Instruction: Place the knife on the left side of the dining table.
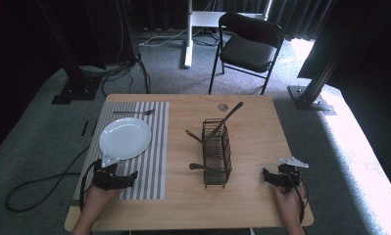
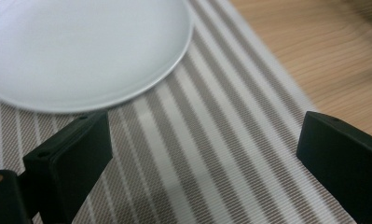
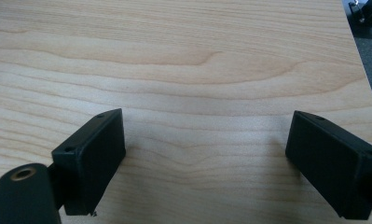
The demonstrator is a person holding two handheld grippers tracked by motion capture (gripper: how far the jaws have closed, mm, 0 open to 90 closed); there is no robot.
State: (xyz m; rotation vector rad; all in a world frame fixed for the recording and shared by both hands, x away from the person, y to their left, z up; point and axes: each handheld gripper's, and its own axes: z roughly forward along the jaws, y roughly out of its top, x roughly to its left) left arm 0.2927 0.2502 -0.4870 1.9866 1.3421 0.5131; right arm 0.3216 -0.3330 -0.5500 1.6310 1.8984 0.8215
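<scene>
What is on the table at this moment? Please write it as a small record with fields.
surface: wooden table
mat: striped placemat, on the table's left part
plate: white plate, empty, on the placemat
loose cutlery: fork beyond the plate
holder: black wire caddy mid-table, cutlery handles sticking out
left gripper: open, over the placemat
right gripper: open, over bare wood

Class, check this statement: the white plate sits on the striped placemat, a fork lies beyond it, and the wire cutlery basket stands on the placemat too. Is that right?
Not quite. In the high view the wire cutlery basket stands on the bare wooden table, to the right of the striped placemat, not on it. The rest holds: the white plate sits on the placemat and a fork lies beyond it.
</scene>
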